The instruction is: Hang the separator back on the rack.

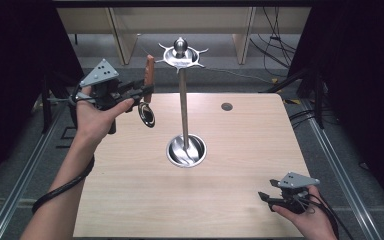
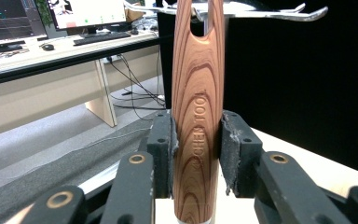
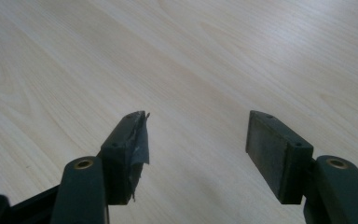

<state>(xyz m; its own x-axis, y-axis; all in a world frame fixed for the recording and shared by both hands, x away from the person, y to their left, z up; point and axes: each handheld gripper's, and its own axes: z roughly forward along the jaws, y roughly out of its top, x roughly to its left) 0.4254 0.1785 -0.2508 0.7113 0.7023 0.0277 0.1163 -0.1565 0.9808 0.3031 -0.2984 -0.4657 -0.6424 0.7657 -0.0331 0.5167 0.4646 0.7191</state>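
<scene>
Engraved lettering I read on the wooden handle (image 2: pixel 198 116), centre of the left gripper view: "KITCHEN TOOL", running lengthwise, its first letters indistinct.

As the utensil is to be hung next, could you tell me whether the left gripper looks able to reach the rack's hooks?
Probably yes: the left gripper grips the wooden handle upright beside the hooks, nothing between.
</scene>
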